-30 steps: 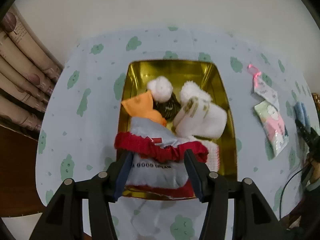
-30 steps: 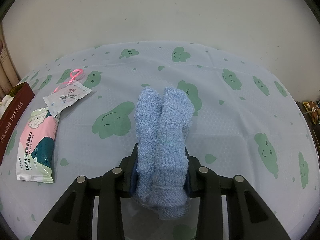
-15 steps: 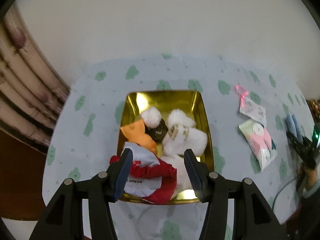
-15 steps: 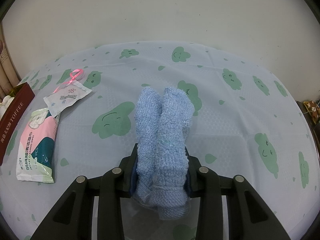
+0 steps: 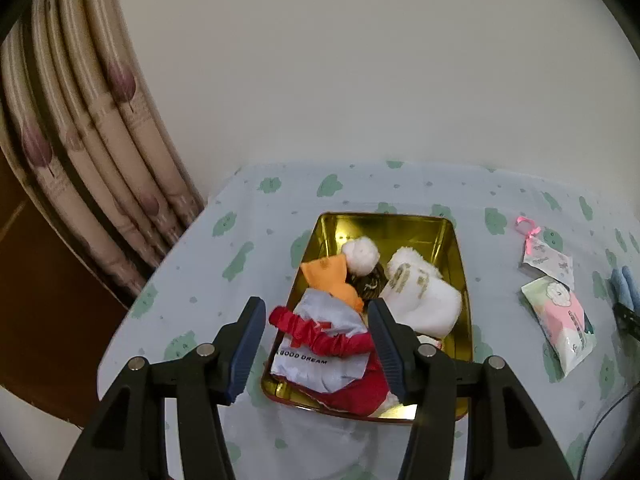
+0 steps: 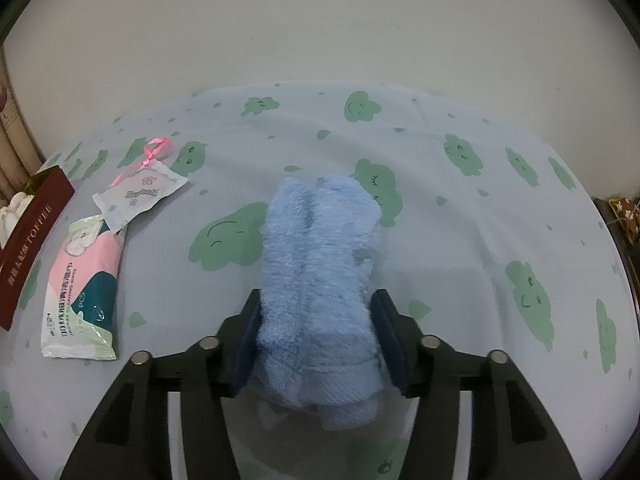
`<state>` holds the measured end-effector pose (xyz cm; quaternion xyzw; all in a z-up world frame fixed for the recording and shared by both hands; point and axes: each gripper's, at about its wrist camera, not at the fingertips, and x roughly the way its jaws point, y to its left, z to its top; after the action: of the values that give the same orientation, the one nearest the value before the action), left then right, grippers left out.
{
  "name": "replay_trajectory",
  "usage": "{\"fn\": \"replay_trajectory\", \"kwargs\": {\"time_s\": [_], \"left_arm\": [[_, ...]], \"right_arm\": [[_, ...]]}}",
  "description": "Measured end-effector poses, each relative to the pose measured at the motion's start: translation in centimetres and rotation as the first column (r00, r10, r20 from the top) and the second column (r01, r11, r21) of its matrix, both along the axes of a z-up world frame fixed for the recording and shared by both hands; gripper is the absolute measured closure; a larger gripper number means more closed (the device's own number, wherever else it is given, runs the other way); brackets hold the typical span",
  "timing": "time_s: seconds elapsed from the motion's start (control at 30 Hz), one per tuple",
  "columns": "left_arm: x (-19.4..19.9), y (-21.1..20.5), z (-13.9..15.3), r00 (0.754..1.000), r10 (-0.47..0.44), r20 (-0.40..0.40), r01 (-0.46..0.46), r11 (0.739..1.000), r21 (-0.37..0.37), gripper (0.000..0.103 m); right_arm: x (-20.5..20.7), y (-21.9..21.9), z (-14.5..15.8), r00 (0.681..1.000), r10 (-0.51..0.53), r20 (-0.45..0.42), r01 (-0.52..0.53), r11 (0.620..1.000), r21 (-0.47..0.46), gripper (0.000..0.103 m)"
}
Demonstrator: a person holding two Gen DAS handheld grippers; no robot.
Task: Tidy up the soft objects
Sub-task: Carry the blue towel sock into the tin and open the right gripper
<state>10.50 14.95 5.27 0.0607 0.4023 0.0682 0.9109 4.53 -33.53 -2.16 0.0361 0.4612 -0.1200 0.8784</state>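
Note:
A fluffy blue sock bundle (image 6: 320, 240) lies on the cloud-print tablecloth between the jaws of my right gripper (image 6: 316, 300). Those jaws are opening; the bundle has puffed out to fill the gap and no longer looks pinched. My left gripper (image 5: 316, 308) hovers open and empty over the near end of the gold tin (image 5: 460, 248). In the tin lie a grey pouch with a red ruffle (image 5: 320, 360), an orange cloth (image 5: 326, 276), a white pompom (image 5: 360, 256) and a white sock roll (image 5: 424, 292).
A pink-and-green wipes pack (image 6: 84, 292) and a sachet with a pink ribbon (image 6: 140, 196) lie between the tin's red side (image 6: 28, 248) and the blue bundle. A curtain (image 5: 80, 160) hangs past the table's left edge. A wall stands behind.
My left gripper has drawn back and up from the tin, leaving the grey-and-red pouch inside. The right jaws have spread wider and the blue bundle has fluffed out between them.

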Motion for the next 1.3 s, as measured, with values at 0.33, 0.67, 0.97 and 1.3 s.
{"fn": "replay_trajectory", "kwargs": {"time_s": [0.33, 0.67, 0.97, 1.3], "left_arm": [[-0.2, 2.8, -3.2, 0.996, 0.089, -0.005, -0.089, 0.996, -0.03, 0.048], [-0.8, 4.8, -4.2, 0.991, 0.131, 0.012, -0.13, 0.989, -0.064, 0.048], [-0.9, 6.3, -4.5, 0.981, 0.193, 0.032, -0.191, 0.981, -0.037, 0.048], [-1.3, 7.6, -4.0, 0.969, 0.238, 0.064, -0.236, 0.971, -0.04, 0.048]], "right_arm": [[-0.2, 0.4, 0.9, 0.999, -0.044, -0.009, 0.043, 0.999, -0.025, 0.075], [0.6, 3.3, 3.7, 0.999, -0.002, 0.04, 0.006, 0.997, -0.076, 0.082], [3.6, 12.7, 7.8, 0.971, 0.213, 0.105, -0.209, 0.977, -0.053, 0.082], [6.9, 26.6, 8.1, 0.864, 0.491, 0.11, -0.493, 0.87, -0.011, 0.082]]}}
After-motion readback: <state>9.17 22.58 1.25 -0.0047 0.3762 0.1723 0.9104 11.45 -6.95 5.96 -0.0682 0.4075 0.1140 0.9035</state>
